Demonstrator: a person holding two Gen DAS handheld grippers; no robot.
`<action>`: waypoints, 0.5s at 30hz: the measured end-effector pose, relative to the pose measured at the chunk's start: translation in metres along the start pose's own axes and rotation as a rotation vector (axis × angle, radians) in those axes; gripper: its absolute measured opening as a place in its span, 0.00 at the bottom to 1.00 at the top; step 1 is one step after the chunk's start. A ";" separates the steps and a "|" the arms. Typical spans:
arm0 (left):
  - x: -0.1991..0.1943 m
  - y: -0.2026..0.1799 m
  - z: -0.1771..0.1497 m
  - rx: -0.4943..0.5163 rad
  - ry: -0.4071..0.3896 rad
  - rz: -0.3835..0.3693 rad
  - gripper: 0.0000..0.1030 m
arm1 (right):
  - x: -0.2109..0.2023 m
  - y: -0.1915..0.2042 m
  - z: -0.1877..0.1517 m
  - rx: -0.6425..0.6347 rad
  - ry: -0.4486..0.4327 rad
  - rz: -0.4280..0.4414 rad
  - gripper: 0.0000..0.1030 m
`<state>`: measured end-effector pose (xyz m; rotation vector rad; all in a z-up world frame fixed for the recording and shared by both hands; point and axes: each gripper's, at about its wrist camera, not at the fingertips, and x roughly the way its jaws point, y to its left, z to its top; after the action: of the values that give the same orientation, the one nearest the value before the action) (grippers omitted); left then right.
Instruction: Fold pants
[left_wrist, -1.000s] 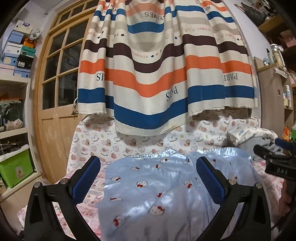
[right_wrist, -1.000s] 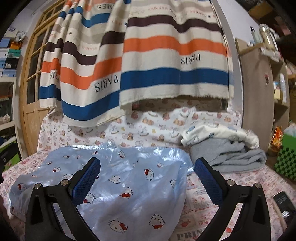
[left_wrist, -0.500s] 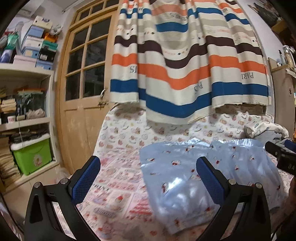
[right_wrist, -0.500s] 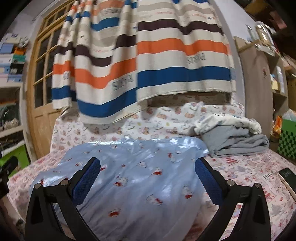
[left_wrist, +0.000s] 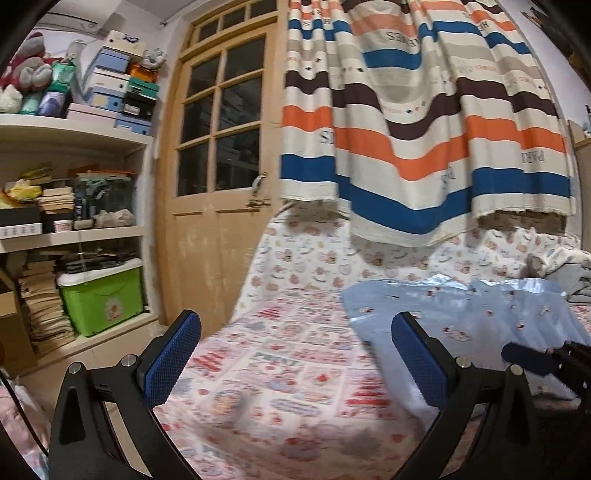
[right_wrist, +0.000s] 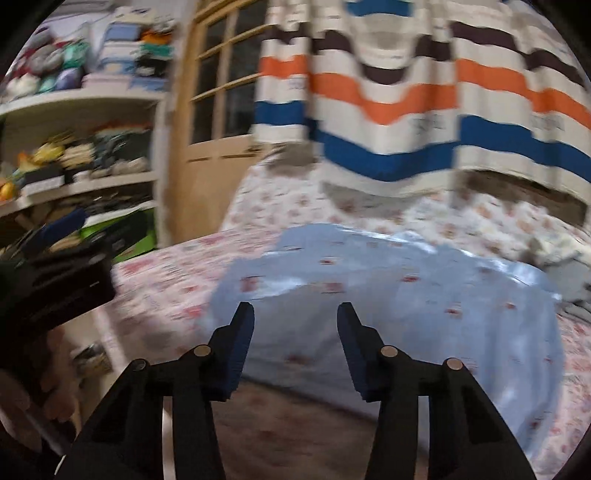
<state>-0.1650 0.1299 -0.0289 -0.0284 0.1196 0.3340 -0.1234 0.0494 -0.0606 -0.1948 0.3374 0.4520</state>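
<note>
Meanwhile, the right tongs (right_wrist: 295, 317) had just been closing, nothing between them, above the pants (right_wrist: 406, 295); the left tongs (left_wrist: 295, 354) gaped wide over the bed (left_wrist: 288, 369).

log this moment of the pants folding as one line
step: approach | pants: flat on bed sheet | left gripper: open, beside pants | right gripper: jaws closing, nothing gripped

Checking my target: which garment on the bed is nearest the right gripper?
The shiny light-blue pants, right before the right gripper; the grey folded clothes lie far right.

A wooden glazed door (left_wrist: 221, 192) stands between crowded shelves (left_wrist: 74, 236) and a striped curtain (left_wrist: 424, 129) — dim indoor light.
</note>
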 end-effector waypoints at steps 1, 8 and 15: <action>0.000 0.005 -0.001 -0.003 -0.003 0.018 0.99 | 0.004 0.011 -0.001 -0.029 0.005 0.018 0.46; 0.007 0.040 -0.004 -0.092 0.024 0.045 0.99 | 0.024 0.049 -0.011 -0.121 0.066 0.050 0.46; 0.014 0.042 -0.011 -0.097 0.059 0.040 0.99 | 0.040 0.051 -0.018 -0.134 0.119 0.003 0.24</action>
<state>-0.1671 0.1739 -0.0419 -0.1316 0.1623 0.3789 -0.1177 0.1050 -0.0971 -0.3528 0.4240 0.4670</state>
